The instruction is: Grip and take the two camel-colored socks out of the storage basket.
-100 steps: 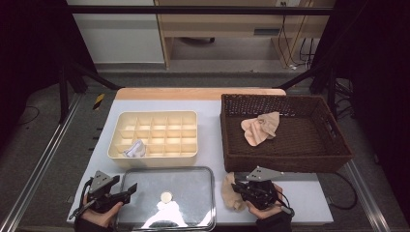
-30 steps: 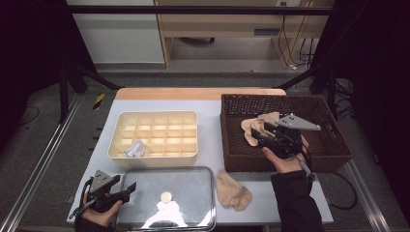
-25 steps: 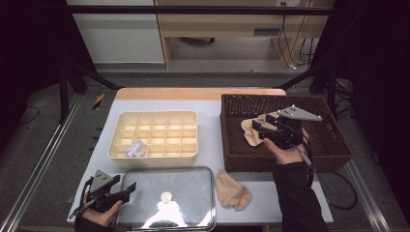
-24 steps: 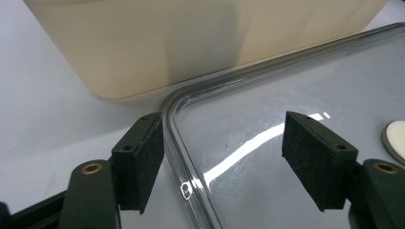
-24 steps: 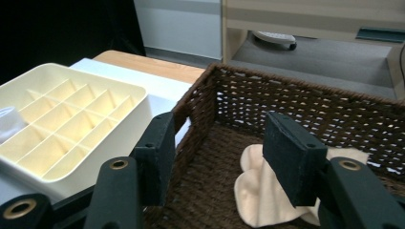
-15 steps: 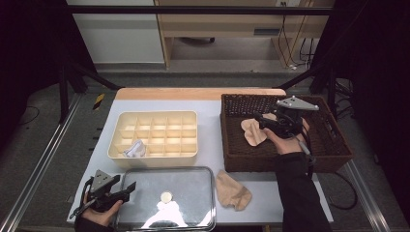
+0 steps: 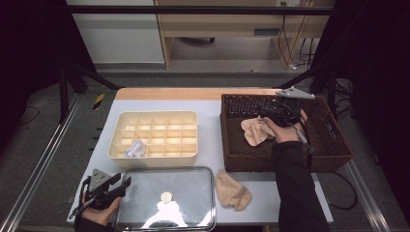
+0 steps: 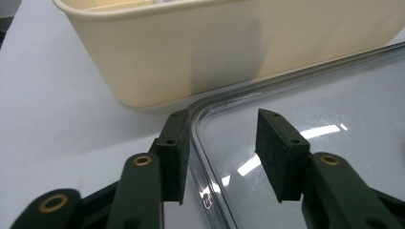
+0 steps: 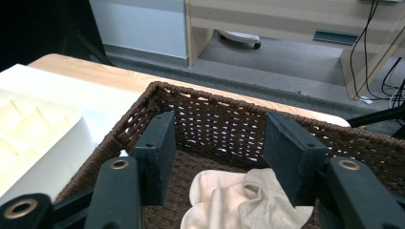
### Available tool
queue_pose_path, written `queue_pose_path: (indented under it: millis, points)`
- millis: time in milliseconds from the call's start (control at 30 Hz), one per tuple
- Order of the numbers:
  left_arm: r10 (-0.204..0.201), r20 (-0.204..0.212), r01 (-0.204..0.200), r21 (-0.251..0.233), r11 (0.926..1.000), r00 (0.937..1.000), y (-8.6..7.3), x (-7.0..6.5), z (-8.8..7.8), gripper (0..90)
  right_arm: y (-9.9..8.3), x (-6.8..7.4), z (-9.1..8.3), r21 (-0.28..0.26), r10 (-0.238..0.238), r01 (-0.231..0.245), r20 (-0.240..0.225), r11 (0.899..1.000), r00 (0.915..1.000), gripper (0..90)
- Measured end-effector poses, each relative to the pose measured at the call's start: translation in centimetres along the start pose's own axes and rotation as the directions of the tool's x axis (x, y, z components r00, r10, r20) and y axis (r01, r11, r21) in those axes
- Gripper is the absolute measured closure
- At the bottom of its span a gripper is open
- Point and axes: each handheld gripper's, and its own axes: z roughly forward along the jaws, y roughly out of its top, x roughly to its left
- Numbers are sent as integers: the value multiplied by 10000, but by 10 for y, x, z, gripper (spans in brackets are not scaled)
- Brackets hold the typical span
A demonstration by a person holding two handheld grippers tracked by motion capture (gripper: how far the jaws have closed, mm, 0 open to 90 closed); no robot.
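Observation:
My left gripper (image 7: pixel 124 183) rests at the table's front left, at the left edge of a clear lid (image 7: pixel 167 198). In the left gripper view its jaws (image 8: pixel 222 157) have just been closing and straddle the lid's rim (image 8: pixel 198 143) with a gap still showing. My right gripper (image 7: pixel 263 112) hovers inside the brown wicker basket (image 7: pixel 285 164), just above a beige sock (image 7: pixel 254 130). Its jaws (image 9: pixel 222 152) have just been closing a little and hold nothing; the sock (image 9: pixel 239 200) lies below them. A second beige sock (image 7: pixel 232 191) lies on the table in front of the basket.
A cream divided tray (image 7: pixel 154 123) stands at centre left with a white cloth (image 7: pixel 134 149) in one front compartment. The tray's wall (image 8: pixel 215 47) rises close ahead of the left jaws. The basket's back wall (image 9: pixel 215 109) faces the right jaws. Dark frame rails flank the table.
The right gripper left the sock at the table's front, went over the basket and has drifted toward its back wall. The left gripper has stayed put.

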Motion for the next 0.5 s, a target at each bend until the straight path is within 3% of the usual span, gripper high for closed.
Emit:
queue_pose_path:
  millis: [267, 500]
  points:
    - [82, -126, -82, 21, 10000, 9999, 0, 0, 0, 612, -1, -8, 15, 214, 182, -187, 245, 9996, 9995, 471]
    - [174, -183, -172, 109, 9998, 9997, 0, -1, -1, 653, -9, -15, 35, 875, 72, -129, 653, 9961, 9978, 471]
